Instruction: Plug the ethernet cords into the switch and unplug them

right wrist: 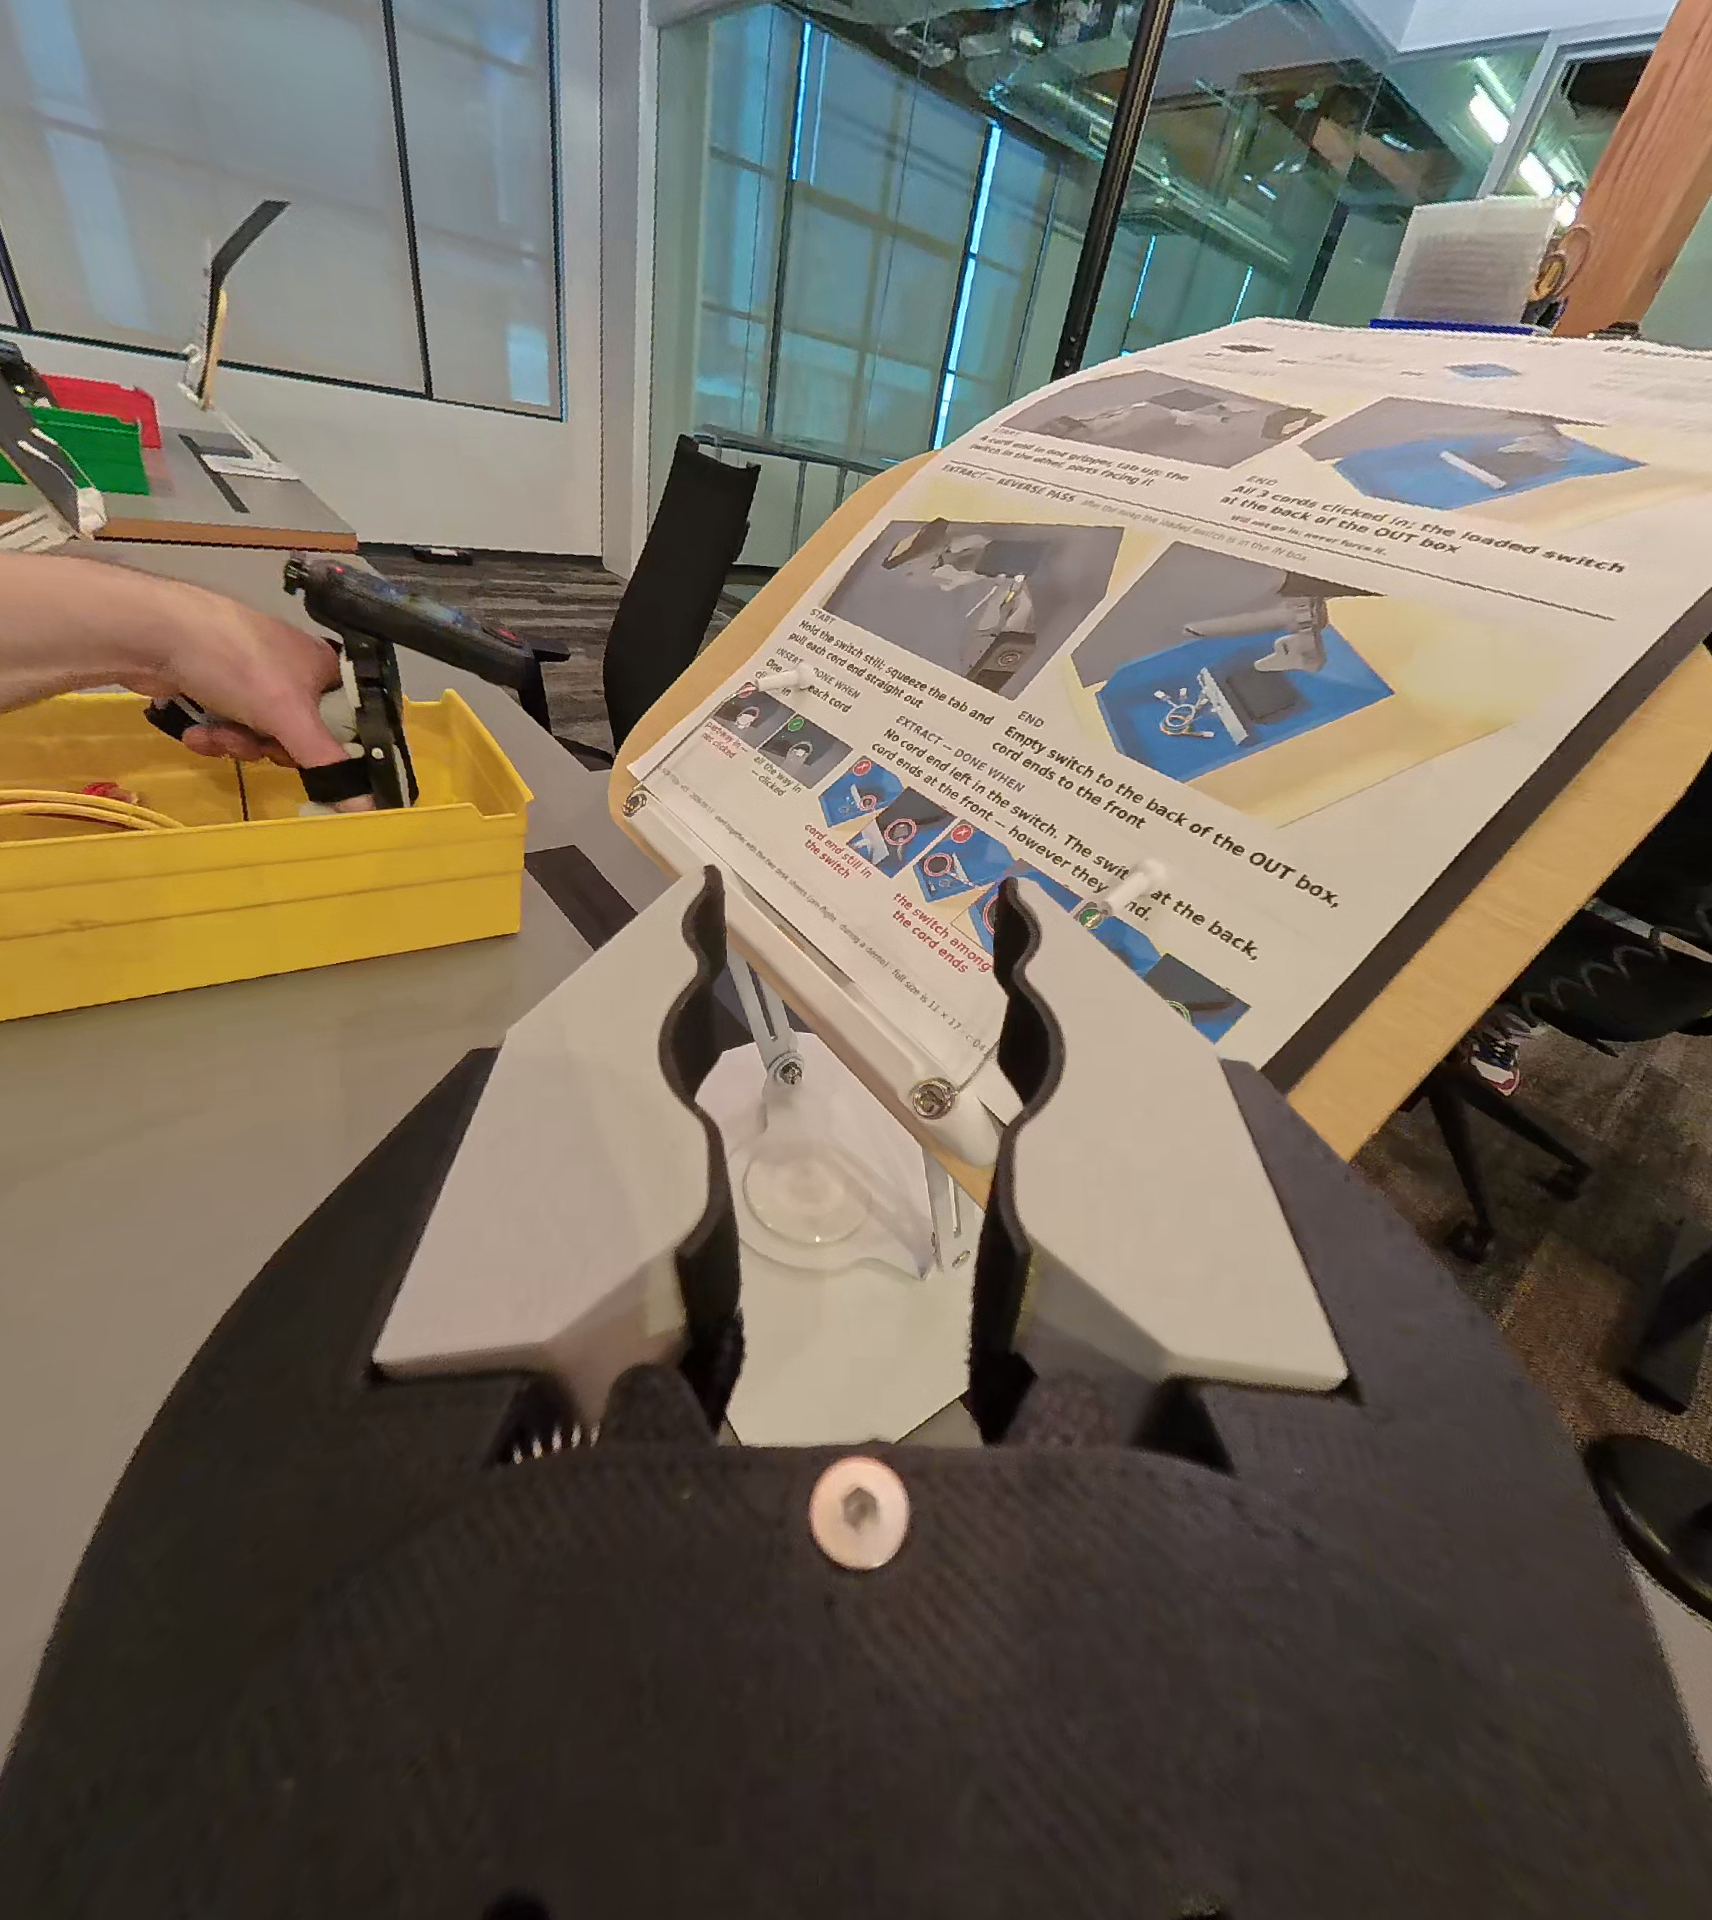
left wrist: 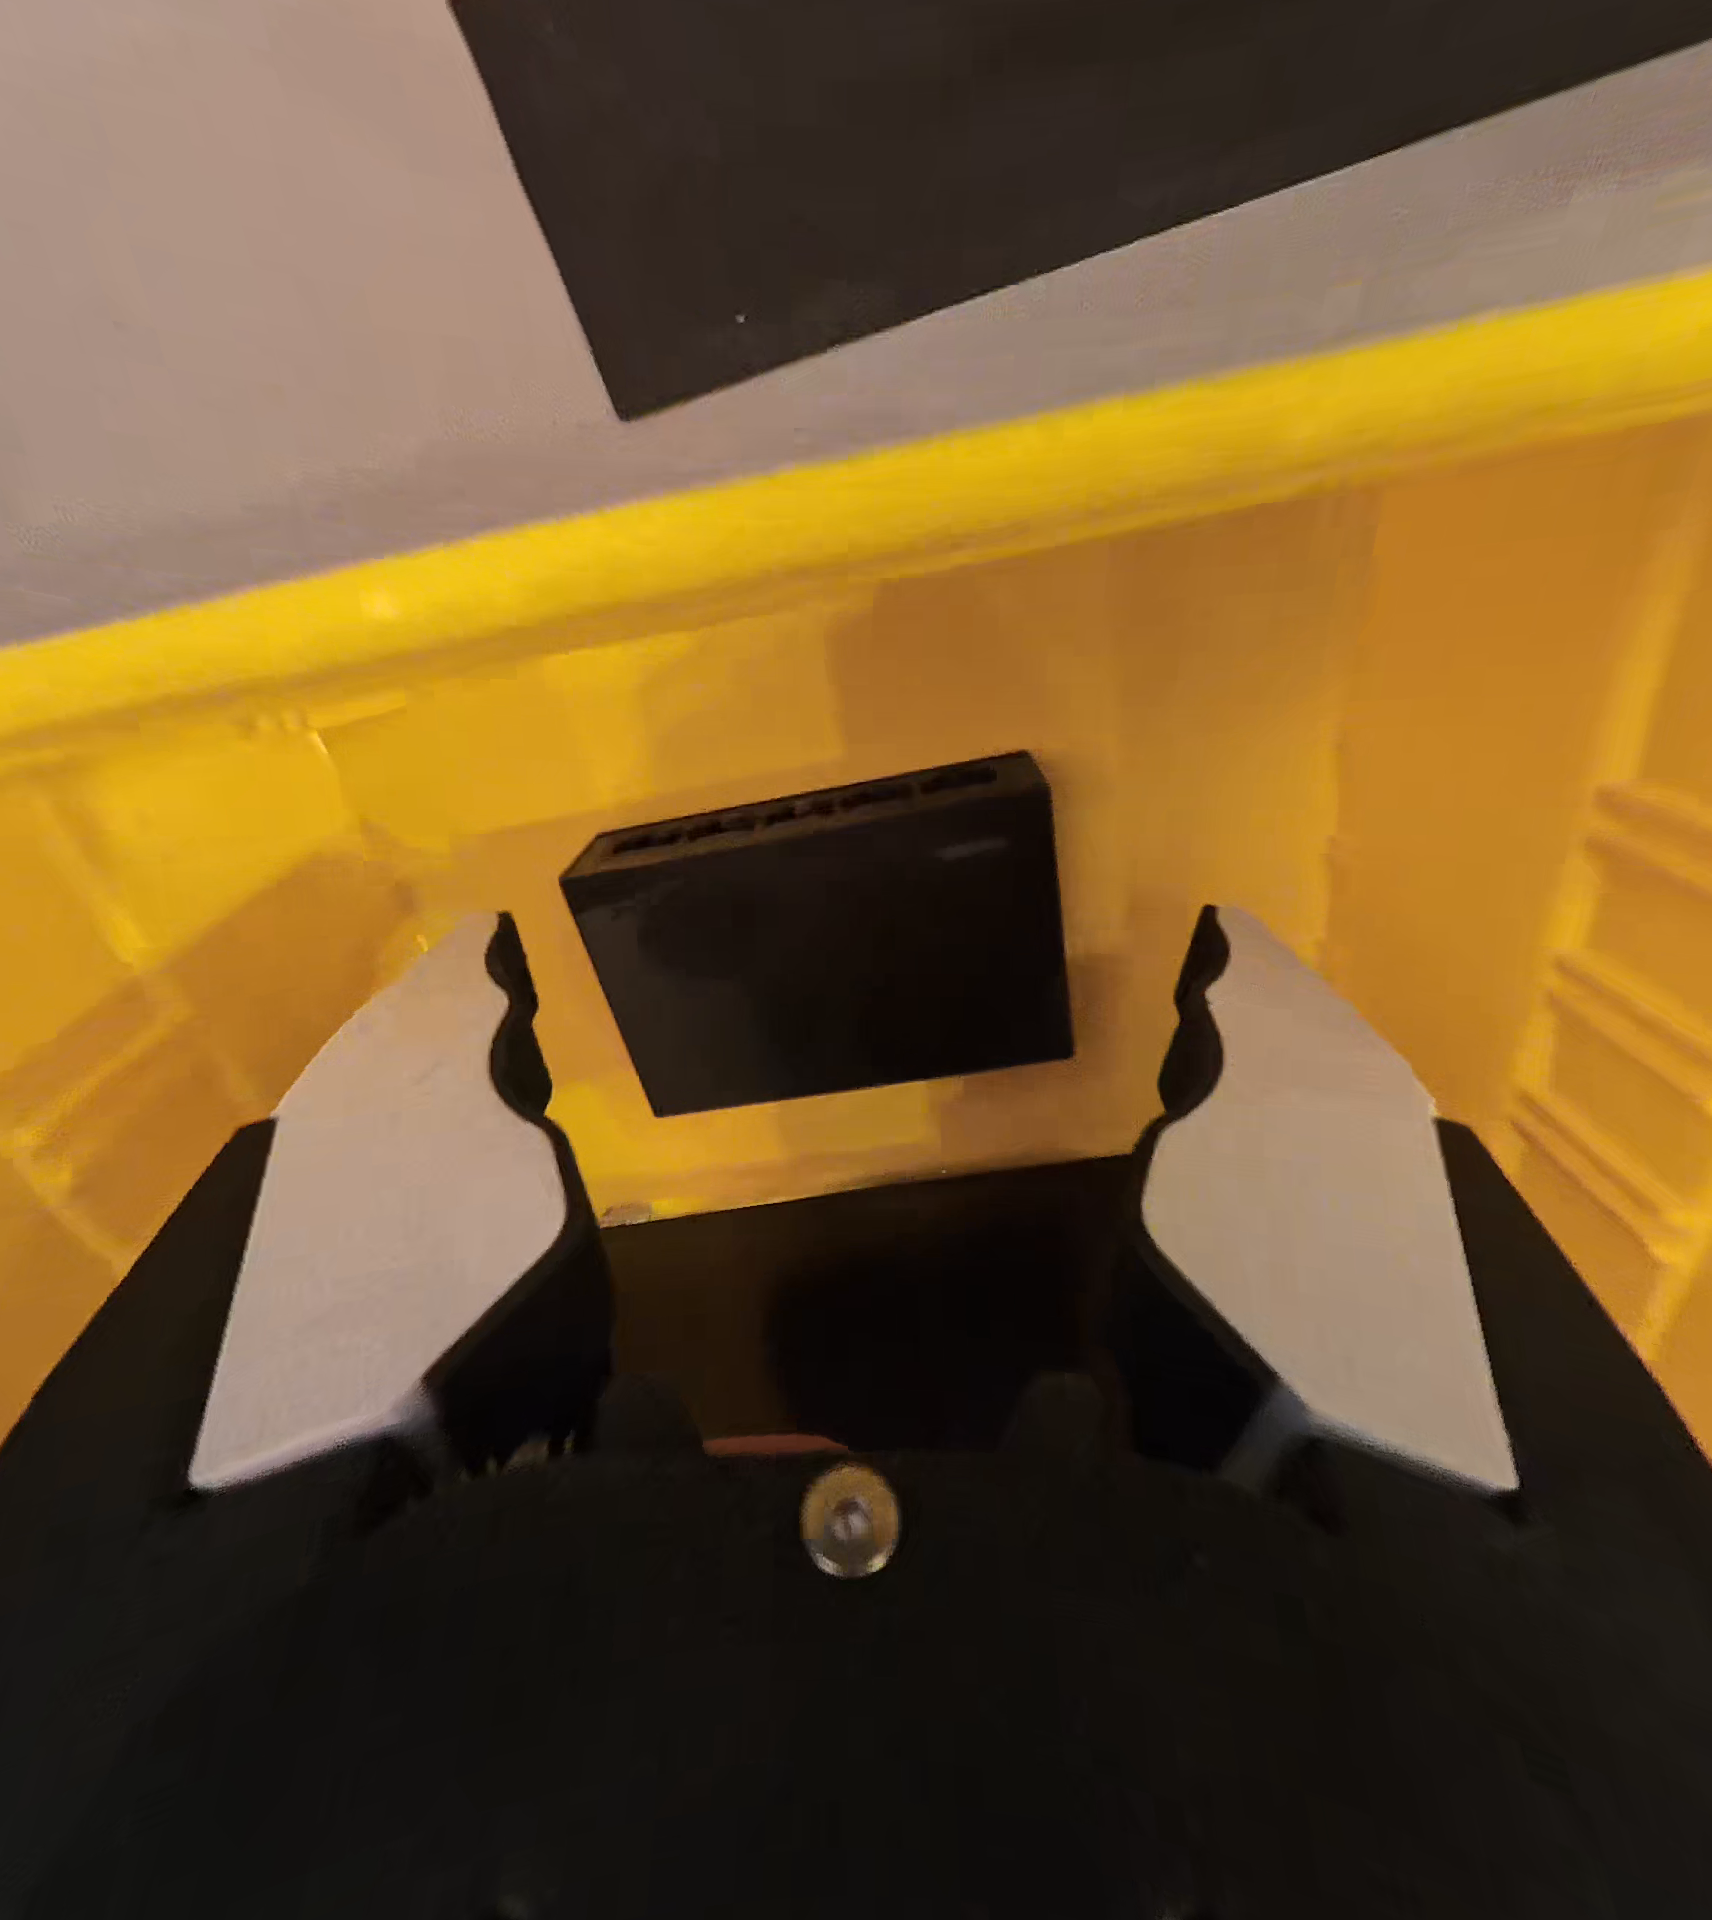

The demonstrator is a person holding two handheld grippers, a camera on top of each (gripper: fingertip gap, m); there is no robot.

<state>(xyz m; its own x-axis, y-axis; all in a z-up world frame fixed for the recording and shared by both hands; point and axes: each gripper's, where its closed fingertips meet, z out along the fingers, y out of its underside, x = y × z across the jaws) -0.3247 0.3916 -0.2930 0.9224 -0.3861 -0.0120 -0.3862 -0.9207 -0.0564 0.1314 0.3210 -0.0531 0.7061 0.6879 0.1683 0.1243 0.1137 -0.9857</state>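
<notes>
Only the left wrist view shows the black switch (left wrist: 821, 935): it lies flat on the floor of the yellow bin (left wrist: 1247, 665), ports facing the far wall, just ahead of the left gripper (left wrist: 857, 935), whose jaws are spread wide and hold nothing. The right wrist view alone shows yellow cords (right wrist: 31, 805) coiled in the bin's other compartment. The right gripper (right wrist: 857, 914), jaws apart and empty, faces a sheet on a stand (right wrist: 1195, 665).
</notes>
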